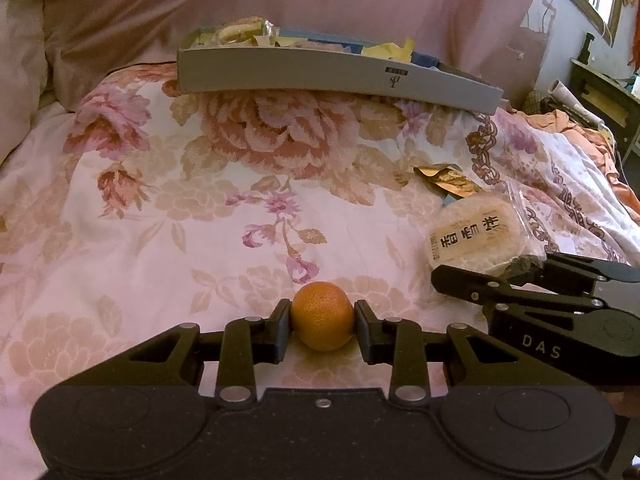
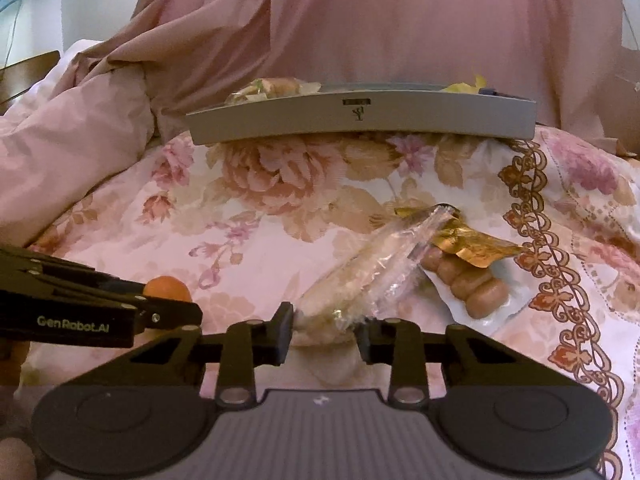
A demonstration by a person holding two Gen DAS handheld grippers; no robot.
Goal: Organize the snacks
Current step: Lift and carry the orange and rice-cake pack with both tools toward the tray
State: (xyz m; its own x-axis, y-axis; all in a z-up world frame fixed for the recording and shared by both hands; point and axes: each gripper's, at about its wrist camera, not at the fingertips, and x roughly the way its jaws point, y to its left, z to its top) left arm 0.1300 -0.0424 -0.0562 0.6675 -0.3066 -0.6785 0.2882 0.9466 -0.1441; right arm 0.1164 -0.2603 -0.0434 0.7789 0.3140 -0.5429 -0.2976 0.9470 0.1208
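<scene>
On the flowered bedspread (image 1: pixel 160 200), the left claw (image 1: pixel 322 322) was clamped on a small orange (image 1: pixel 322 316) resting low on the cloth. To its right, the right claw (image 2: pixel 324 326) pinched the near end of a clear-wrapped cake (image 2: pixel 360 276), a sausage packet (image 2: pixel 468 284) just beside it. Beyond both sat the grey box (image 1: pixel 340 76), already holding wrappers. Lifting each straight up before carrying would likely keep the crinkly film from slipping.
</scene>
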